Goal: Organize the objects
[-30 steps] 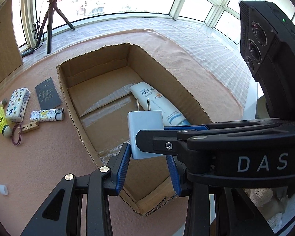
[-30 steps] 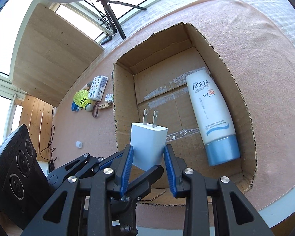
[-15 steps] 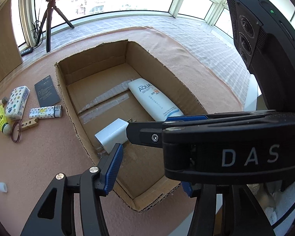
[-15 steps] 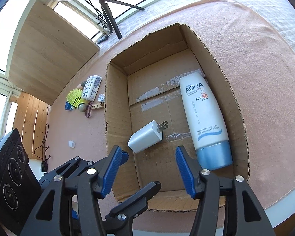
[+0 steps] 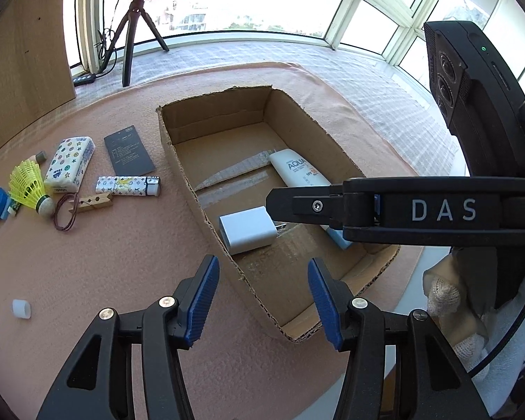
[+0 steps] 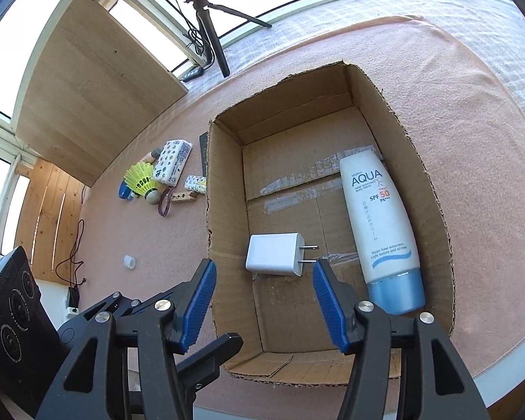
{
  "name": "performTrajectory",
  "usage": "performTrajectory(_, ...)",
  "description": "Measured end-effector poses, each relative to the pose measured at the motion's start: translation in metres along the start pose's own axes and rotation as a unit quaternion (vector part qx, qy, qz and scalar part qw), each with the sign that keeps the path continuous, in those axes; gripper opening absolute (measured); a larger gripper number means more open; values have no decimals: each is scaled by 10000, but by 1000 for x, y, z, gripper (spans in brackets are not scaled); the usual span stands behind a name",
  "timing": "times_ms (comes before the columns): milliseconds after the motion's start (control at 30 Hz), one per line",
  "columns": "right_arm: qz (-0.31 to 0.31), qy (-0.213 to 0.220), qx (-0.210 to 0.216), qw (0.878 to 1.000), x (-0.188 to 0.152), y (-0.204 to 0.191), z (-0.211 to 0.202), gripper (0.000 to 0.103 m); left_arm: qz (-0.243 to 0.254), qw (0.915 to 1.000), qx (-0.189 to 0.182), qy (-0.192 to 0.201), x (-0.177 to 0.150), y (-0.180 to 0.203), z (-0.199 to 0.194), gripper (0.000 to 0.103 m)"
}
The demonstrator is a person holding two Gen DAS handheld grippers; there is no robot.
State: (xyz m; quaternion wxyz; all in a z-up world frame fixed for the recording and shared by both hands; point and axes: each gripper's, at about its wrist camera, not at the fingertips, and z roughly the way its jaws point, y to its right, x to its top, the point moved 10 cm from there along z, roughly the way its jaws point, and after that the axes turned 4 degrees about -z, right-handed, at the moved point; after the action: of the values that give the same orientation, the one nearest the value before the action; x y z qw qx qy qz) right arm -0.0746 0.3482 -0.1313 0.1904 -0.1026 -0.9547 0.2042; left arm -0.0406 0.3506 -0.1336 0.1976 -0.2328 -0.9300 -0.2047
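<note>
Pink mat [image 6: 455, 133]: cardboard box [image 6: 224, 210] w/ charger [image 6: 274, 259] + sunscreen tube [image 6: 378, 224].

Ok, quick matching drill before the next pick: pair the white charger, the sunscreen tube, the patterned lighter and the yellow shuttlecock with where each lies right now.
Things:
1. white charger
2. sunscreen tube
3. patterned lighter
4. yellow shuttlecock

Places:
A. on the pink mat, just outside the cardboard box, next to the wooden clothespin
B. on the box floor, lying along its right wall in the right wrist view
C. on the mat, farthest from the box of the four
D. on the box floor, prongs pointing toward the tube

Pairs: 1-D, 2-B, 3-A, 4-C
</note>
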Motion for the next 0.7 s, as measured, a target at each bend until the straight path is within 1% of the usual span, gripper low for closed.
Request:
performTrajectory(133, -70, 100, -21, 9999, 8, -10, -1, 54, -195, 9997, 85, 100, -1, -22, -16, 56)
performTrajectory(233, -110, 174, 73, 9998, 16, -22, -2, 54, -399, 9989, 170, 171, -5, -46, -31, 56)
performTrajectory(367, -412, 305, 135, 9986, 31, -49, -4, 54, -722, 9963, 382, 279, -11, -90, -51, 56)
performTrajectory(467, -692, 328, 186, 9969, 45, -76, 1, 54, -1056, 9923, 552, 329, -19, -126, -64, 57)
performTrajectory(567, -974, 267, 149, 9948, 59, -104, 14, 54, -1387, 9872, 679, 394, -28, -163, -80, 57)
performTrajectory(633, -1104, 99, 138, 9937, 67, -120, 31, 54, -1554, 9838, 773, 438, -34, -184, -90, 57)
performTrajectory(700, -1063, -123, 194, 9941, 73, -132, 52, 54, -1689, 9809, 842, 466, -42, -201, -98, 57)
